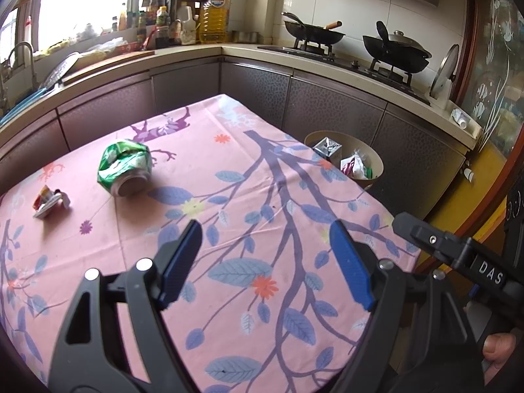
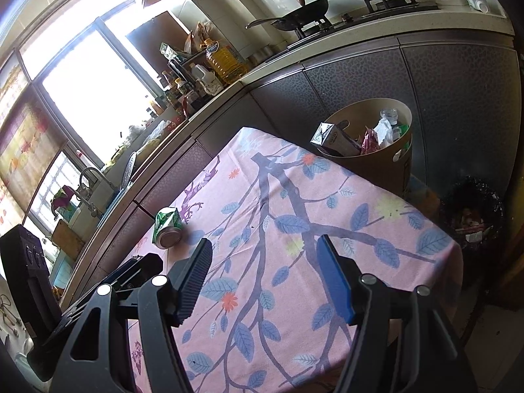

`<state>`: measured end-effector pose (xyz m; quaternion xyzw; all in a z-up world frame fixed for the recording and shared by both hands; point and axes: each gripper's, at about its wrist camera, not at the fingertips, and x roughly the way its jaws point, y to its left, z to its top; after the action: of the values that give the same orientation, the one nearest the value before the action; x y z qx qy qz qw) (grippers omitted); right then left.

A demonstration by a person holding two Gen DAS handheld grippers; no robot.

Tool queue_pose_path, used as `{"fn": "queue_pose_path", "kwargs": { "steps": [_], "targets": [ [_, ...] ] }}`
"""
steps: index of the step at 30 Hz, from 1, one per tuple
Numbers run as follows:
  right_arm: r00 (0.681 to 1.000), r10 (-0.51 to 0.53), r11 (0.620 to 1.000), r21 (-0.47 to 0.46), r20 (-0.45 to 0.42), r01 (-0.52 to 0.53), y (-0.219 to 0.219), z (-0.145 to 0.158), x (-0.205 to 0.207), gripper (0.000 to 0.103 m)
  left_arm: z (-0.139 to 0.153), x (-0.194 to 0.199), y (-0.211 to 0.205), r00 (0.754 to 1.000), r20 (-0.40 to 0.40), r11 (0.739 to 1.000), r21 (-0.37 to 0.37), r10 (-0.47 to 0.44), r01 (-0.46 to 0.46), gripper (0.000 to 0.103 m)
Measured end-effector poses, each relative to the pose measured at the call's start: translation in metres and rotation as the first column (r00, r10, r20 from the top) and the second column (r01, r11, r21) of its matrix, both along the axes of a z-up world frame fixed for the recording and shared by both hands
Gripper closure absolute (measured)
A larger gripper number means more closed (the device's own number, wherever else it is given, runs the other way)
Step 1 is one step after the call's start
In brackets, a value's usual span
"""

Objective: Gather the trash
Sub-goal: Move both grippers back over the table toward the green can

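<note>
A crushed green can lies on the pink floral tablecloth at the left; it also shows in the right wrist view. A small crumpled wrapper lies further left. A tan round bin stands beyond the table's far right edge, holding a carton and wrappers; the right wrist view shows it too. My left gripper is open and empty above the table's near part. My right gripper is open and empty above the table.
A kitchen counter with dark cabinets wraps around the table, with woks on a stove and bottles. A black-lined bin stands on the floor at the right. The right gripper's body juts in beside the left gripper.
</note>
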<state>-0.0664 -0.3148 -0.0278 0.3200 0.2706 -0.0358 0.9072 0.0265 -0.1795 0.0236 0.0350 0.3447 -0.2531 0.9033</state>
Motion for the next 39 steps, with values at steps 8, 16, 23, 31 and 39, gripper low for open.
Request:
{"fn": "queue_pose_path", "kwargs": {
  "steps": [8, 16, 23, 31, 39],
  "targets": [
    [1.000, 0.004, 1.000, 0.005, -0.002, -0.004, 0.001, 0.001, 0.001, 0.040, -0.003, 0.000, 0.001, 1.000, -0.003, 1.000, 0.003, 0.000, 0.000, 0.026],
    [1.000, 0.019, 1.000, 0.012, -0.002, -0.019, 0.004, 0.000, 0.005, 0.040, -0.008, 0.000, 0.005, 1.000, -0.015, 1.000, 0.005, 0.000, 0.000, 0.026],
    [1.000, 0.027, 0.999, 0.037, 0.007, -0.028, 0.002, -0.003, 0.007, 0.040, -0.009, 0.000, 0.007, 1.000, -0.027, 1.000, 0.014, 0.004, -0.003, 0.026],
    [0.999, 0.048, 0.998, 0.047, 0.003, -0.048, 0.006, -0.008, 0.011, 0.040, -0.006, 0.002, 0.015, 0.999, -0.026, 1.000, 0.005, 0.021, -0.021, 0.023],
    [0.998, 0.062, 0.996, 0.060, -0.003, -0.062, 0.009, -0.012, 0.014, 0.040, -0.009, 0.004, 0.017, 0.999, -0.038, 1.000, 0.009, 0.023, -0.022, 0.023]
  ]
}}
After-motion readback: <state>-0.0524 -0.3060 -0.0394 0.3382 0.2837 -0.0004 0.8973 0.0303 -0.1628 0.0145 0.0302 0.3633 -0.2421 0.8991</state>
